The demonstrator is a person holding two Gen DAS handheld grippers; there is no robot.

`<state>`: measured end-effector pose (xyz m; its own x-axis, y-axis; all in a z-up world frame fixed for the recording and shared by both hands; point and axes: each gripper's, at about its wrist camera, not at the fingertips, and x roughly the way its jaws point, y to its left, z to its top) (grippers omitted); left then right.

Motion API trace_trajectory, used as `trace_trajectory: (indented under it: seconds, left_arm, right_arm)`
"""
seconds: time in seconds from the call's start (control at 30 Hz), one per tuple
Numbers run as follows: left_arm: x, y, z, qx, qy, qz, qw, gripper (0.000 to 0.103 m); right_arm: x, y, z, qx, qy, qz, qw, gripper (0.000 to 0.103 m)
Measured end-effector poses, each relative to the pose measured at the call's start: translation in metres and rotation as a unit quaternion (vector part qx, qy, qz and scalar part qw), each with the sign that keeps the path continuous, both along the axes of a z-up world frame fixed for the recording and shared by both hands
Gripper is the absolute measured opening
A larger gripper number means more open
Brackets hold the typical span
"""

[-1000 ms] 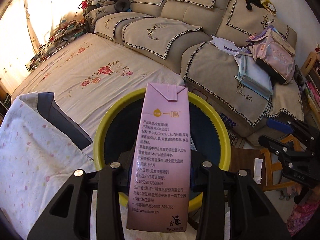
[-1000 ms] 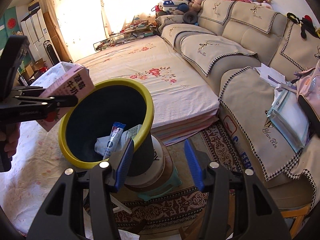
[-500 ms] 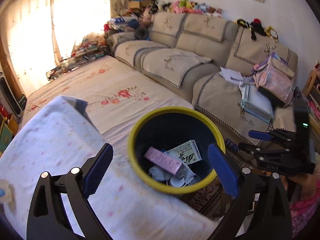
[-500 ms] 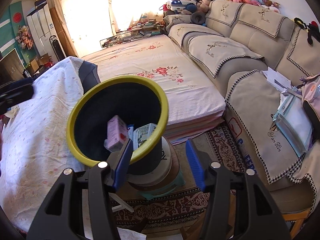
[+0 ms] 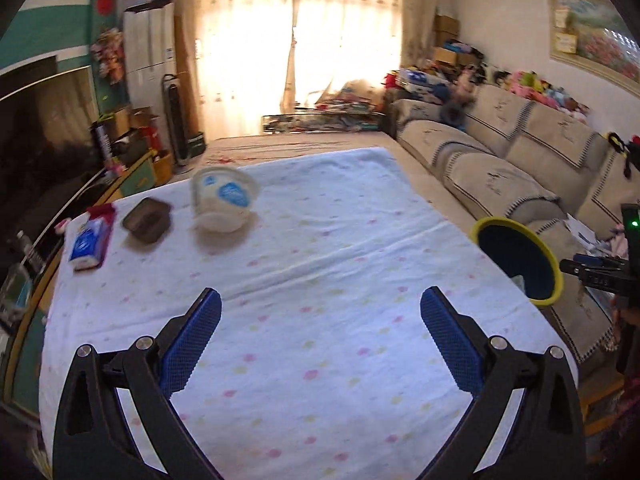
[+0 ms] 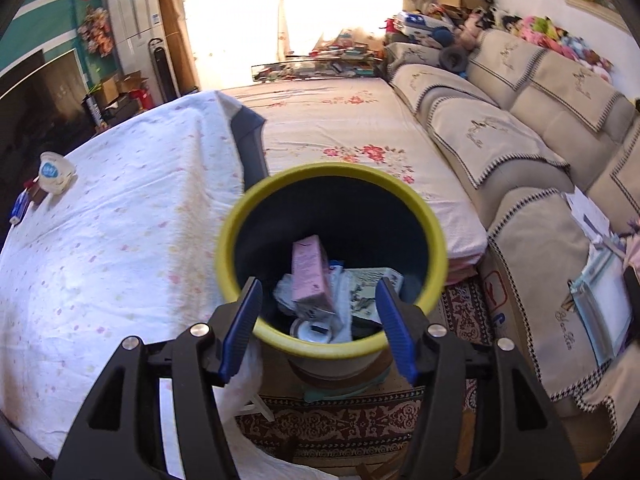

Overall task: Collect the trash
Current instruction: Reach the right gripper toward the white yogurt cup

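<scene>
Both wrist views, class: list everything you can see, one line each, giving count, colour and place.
Trash bin: one, yellow rim, dark inside, beside the table.
Milk carton: one, pink, inside the bin on other trash.
Plastic bowl: one, clear with blue label, far end of table.
Small tray: one, brown, left of the bowl.
Packet: one, blue and white, table's left edge.
Tablecloth: one, white, dotted.
Sofa: one, beige, right side.
Left gripper: open, empty.
Right gripper: open, empty.

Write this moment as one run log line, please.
left claw: open, empty | right claw: open, at bin | carton: in bin | cup: on table
</scene>
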<state>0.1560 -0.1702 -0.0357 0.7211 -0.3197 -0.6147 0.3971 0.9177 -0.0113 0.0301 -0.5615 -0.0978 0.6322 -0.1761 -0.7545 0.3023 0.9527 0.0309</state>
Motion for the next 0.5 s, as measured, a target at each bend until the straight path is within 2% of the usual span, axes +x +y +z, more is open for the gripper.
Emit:
trace_trajectory:
  seconds: [0.13, 0.23, 0.5]
  left_arm:
    - [0.016, 0.067, -0.015, -0.015, 0.015, 0.076, 0.9969, 0.098]
    - [0.028, 0.100, -0.028, -0.014, 0.028, 0.113, 0.9931, 0.098]
    - [0.047, 0.132, -0.061, 0.003, 0.060, 0.156, 0.9860, 0.098]
  right_arm:
    - [0.022, 0.033, 0.009, -0.010, 0.001, 0.039, 0.999, 0.057]
    - [0.038, 0.058, 0.016, -0.018, 0.001, 0.067, 0.998, 0.057]
    - [0.091, 0.125, 0.029, -0.033, 0.005, 0.139, 0.990, 0.057]
